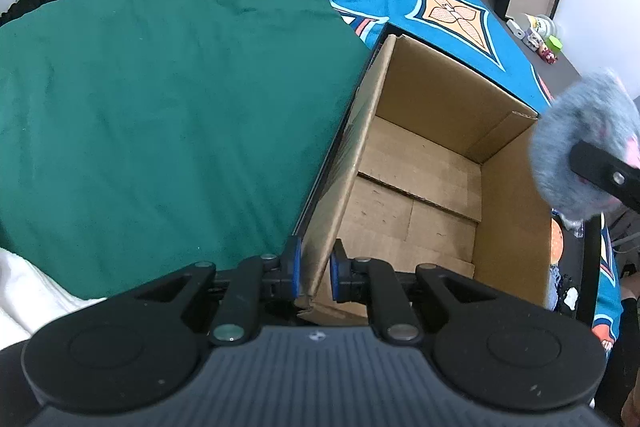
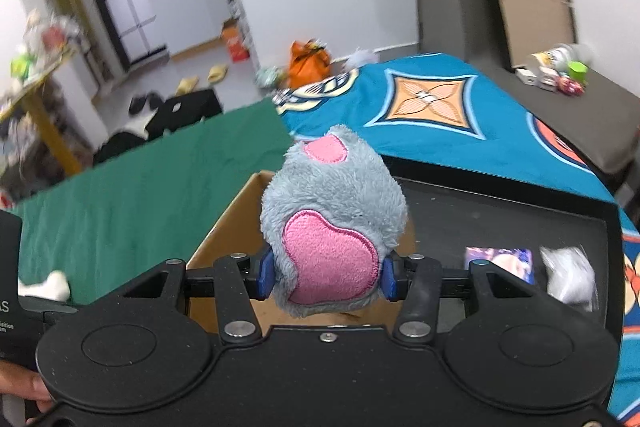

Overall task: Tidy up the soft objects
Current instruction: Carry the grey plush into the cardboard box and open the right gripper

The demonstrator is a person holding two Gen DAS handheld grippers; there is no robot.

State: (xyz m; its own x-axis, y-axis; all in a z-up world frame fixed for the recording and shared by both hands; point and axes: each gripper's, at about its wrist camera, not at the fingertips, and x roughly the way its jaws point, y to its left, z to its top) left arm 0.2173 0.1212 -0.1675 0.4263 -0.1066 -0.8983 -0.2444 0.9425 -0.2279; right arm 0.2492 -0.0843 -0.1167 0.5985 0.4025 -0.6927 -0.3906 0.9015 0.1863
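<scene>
An open cardboard box (image 1: 420,187) with a bare bottom stands on the bed between a green cloth (image 1: 160,107) and a blue patterned cover. My left gripper (image 1: 314,273) is shut on the box's near left wall, one blue pad on each side of the cardboard. My right gripper (image 2: 327,273) is shut on a grey plush toy (image 2: 334,211) with pink patches, held over the box's (image 2: 224,231) near edge. In the left wrist view the same plush toy (image 1: 580,147) hangs at the right, beyond the box's right wall, with a black finger (image 1: 604,175) across it.
A black tray (image 2: 500,223) right of the box holds a small picture card (image 2: 500,263) and a white packet (image 2: 570,277). A white bone-shaped toy (image 2: 44,285) lies on the green cloth (image 2: 140,187). Bags, slippers and clutter lie on the floor beyond the bed.
</scene>
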